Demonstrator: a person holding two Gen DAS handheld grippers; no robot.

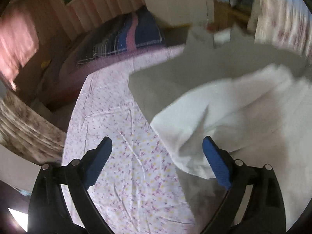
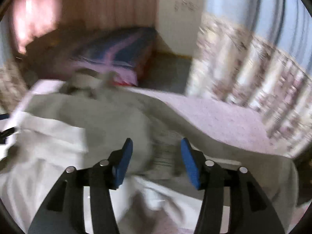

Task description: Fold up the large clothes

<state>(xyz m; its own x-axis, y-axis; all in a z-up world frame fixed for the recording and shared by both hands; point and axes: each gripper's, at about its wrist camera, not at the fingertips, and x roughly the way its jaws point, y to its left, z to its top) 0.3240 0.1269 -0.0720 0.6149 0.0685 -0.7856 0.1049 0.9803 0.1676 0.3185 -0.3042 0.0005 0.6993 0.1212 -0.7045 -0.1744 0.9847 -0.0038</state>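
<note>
1. The left tool (image 1: 157,146) is spread wide and holds nothing; its blue pads (image 1: 98,161) hang above the flowered sheet (image 1: 117,120) on the bed, with the right-hand pad just at the edge of the garment (image 1: 224,113).
2. The right tool (image 2: 156,148) is also apart, at a narrower gap, and grips nothing; its fingers sit over the garment (image 2: 109,120), though blur hides whether they touch it.
3. The garment is a large white-and-grey piece lying rumpled on the bed. In the left view a white fold lies on top, nearest the tool, with a flat grey panel beyond it.
4. In the right view it covers most of the near bed, and its far end bunches up in a blurred lump.
5. Beyond the garment, pale sheet (image 2: 224,115) runs on to the right.
6. Farther off lies a striped blue and pink blanket (image 1: 128,33), folded on a dark bed.
7. A flowered curtain (image 2: 243,62) hangs at the right, and a pink curtain (image 2: 33,17) at the far left.
</note>
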